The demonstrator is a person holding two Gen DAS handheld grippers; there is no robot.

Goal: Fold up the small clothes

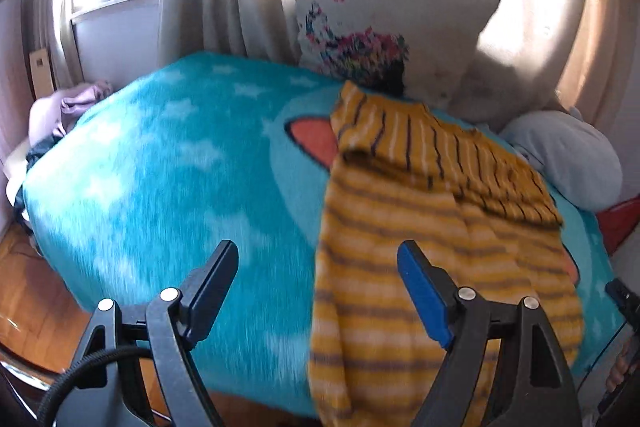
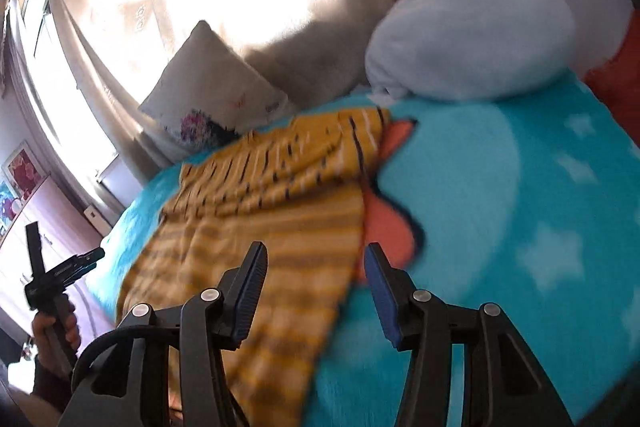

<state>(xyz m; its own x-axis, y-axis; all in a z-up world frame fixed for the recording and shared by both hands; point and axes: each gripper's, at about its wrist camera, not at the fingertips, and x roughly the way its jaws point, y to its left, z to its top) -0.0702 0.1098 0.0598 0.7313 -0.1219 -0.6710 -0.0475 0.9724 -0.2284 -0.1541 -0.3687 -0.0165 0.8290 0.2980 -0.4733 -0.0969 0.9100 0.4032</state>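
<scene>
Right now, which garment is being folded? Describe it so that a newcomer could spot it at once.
Start at the bed with the turquoise star blanket. On it, in front of the flowered pillow propped against the curtain, lies the garment, its top part folded over. It is the only mustard-yellow piece with thin dark and white stripes; the clothes at the far edge of the bed are lilac.

No readable text, label or number anywhere.
</scene>
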